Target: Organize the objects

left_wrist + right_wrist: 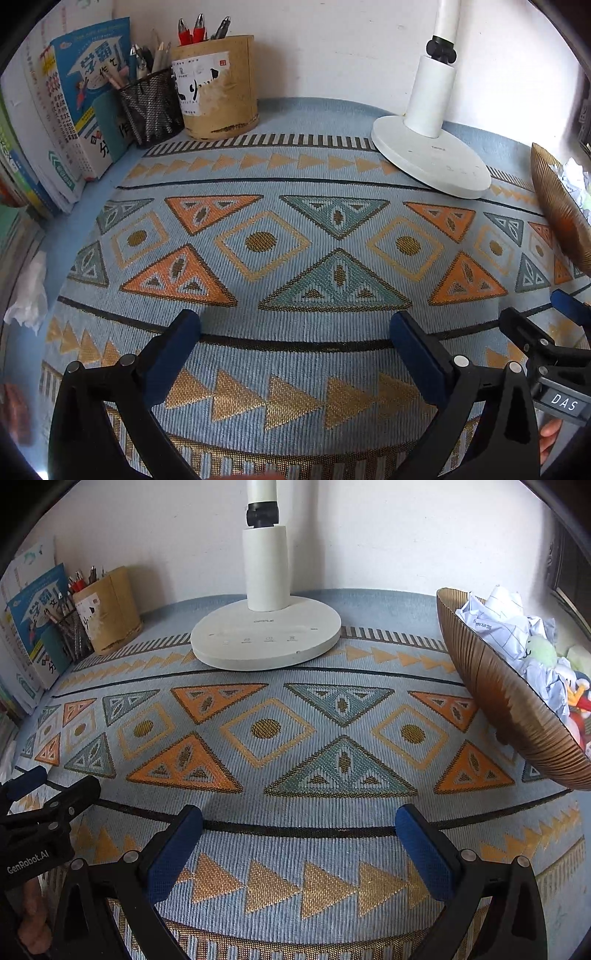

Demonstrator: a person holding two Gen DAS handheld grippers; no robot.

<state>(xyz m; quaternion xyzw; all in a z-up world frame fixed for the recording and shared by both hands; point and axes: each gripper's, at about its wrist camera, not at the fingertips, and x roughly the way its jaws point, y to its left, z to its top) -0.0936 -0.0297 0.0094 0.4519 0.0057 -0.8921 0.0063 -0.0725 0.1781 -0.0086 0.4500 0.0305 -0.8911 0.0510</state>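
My left gripper (295,325) is open and empty, low over the patterned blue table mat (295,229). My right gripper (299,819) is open and empty over the same mat (295,716); it also shows at the right edge of the left wrist view (535,314). A tan cardboard pen holder (221,88) with pens and a black mesh pen cup (151,107) stand at the back left. A ribbed brown bowl (509,701) at the right holds crumpled paper (498,624) and small toys (543,650).
A white desk lamp base (266,638) stands at the back middle against the wall. Upright books (74,110) line the left side. A crumpled tissue (29,295) lies at the left edge. The left gripper shows at the left of the right wrist view (48,794).
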